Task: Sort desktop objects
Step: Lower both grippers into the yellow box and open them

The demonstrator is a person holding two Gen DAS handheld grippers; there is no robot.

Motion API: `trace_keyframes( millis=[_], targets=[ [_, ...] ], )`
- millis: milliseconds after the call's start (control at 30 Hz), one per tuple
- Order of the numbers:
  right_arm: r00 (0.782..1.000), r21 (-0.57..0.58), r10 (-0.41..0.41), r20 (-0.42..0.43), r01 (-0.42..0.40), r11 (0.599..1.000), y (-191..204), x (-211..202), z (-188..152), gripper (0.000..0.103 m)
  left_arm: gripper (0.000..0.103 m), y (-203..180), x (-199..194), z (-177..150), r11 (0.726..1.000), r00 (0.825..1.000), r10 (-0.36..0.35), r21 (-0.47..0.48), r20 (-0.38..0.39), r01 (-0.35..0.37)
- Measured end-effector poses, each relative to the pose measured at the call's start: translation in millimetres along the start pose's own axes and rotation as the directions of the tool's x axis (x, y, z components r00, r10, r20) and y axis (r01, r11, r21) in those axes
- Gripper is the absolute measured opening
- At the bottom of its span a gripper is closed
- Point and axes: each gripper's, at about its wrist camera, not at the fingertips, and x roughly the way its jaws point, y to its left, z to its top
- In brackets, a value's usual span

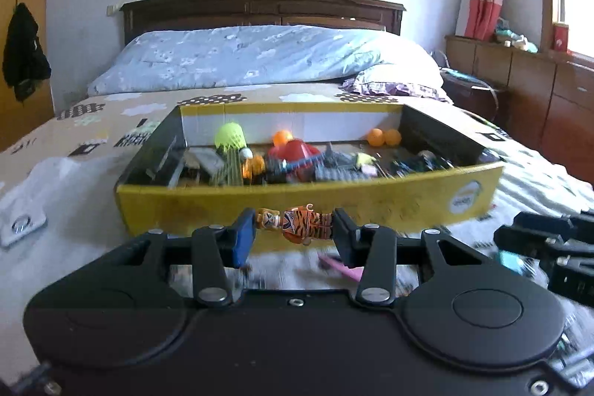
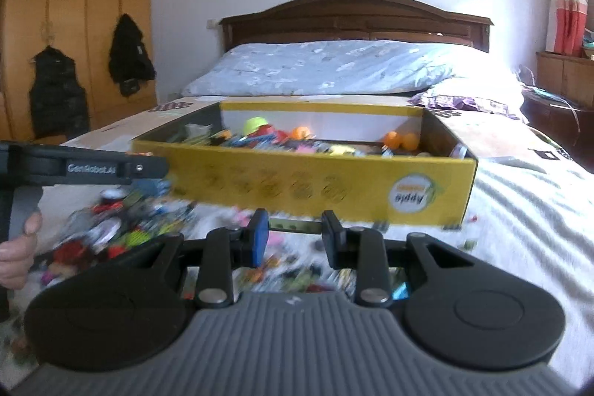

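Observation:
My left gripper (image 1: 295, 229) is shut on a small orange tiger-striped toy figure (image 1: 300, 223), held sideways just in front of the yellow cardboard box (image 1: 389, 205). The box lies on the bed and holds a yellow-green shuttlecock (image 1: 230, 136), orange balls (image 1: 384, 137), a red piece (image 1: 297, 151) and several other small toys. My right gripper (image 2: 295, 227) is shut on a thin dark strip-like piece (image 2: 295, 226), too blurred to name, before the same box (image 2: 371, 188). The left gripper (image 2: 111, 169) shows at the left of the right wrist view, with a hand (image 2: 16, 247) below it.
A blurred pile of small colourful objects (image 2: 122, 229) lies on the striped bed cover in front of the box. A blue quilt (image 1: 260, 58) and dark headboard (image 1: 260, 2) are behind it. A wardrobe (image 2: 74, 6) stands left, a wooden cabinet (image 1: 538, 88) right.

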Motion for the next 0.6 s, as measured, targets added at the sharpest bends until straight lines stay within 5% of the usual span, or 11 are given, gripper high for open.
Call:
trace_keyframes(
  millis=[267, 600],
  targets=[
    [0.997, 0.064, -0.076, -0.034, 0.078, 0.995, -36.0, 75.1, 51.4, 0.035, 0.042, 4.2, 84.4, 52.6, 0.999, 0.999, 0.022, -0.027, -0.042, -0.023],
    [0.991, 0.085, -0.093, -0.100, 0.102, 0.991, -52.5, 157.9, 83.3, 0.035, 0.042, 11.5, 157.1, 67.7, 0.995, 0.991, 0.090, -0.028, -0.096, -0.093]
  ],
)
